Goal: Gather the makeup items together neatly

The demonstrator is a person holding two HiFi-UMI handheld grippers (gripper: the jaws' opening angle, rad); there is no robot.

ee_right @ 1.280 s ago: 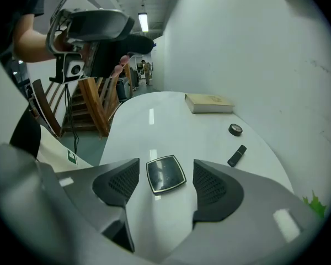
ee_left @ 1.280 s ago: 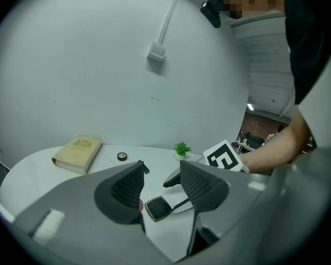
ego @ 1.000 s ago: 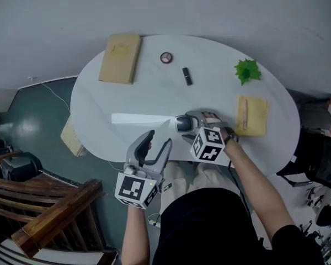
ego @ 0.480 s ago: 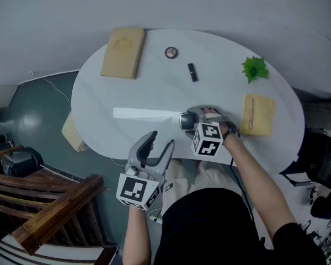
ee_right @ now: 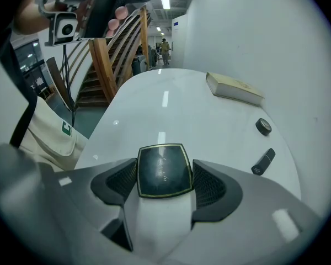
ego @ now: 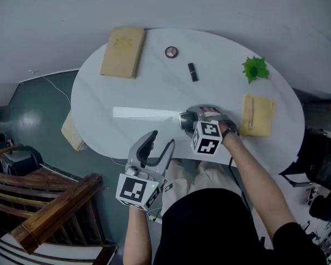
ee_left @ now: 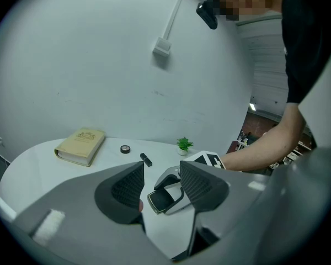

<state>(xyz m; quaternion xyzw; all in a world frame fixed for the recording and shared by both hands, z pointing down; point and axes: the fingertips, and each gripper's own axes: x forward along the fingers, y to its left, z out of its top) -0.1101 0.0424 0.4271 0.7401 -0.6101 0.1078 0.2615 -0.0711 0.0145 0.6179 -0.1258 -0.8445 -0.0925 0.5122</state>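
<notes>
A black square compact with a gold rim [ego: 185, 121] [ee_right: 164, 170] is held just above the near part of the white oval table [ego: 143, 90]; my right gripper [ego: 188, 120] [ee_right: 164, 180] is shut on it, a pad on each side. A black lipstick tube [ego: 192, 72] [ee_right: 263, 161] and a small round pot [ego: 171, 52] [ee_right: 263, 127] lie apart on the far side of the table. My left gripper [ego: 159, 142] [ee_left: 163, 184] hangs open and empty off the table's near edge, pointing at the compact [ee_left: 164, 199].
A tan book [ego: 123, 52] lies at the far left of the table. A small green plant [ego: 255, 69] stands at the far right, with a tan notebook [ego: 260, 117] bearing a thin pink stick [ego: 250, 113] nearer. Wooden stairs [ego: 49, 214] stand left of me.
The head view has shifted a little, so the table sits slightly further right in the picture. Both grippers have kept their places and the compact stays gripped.
</notes>
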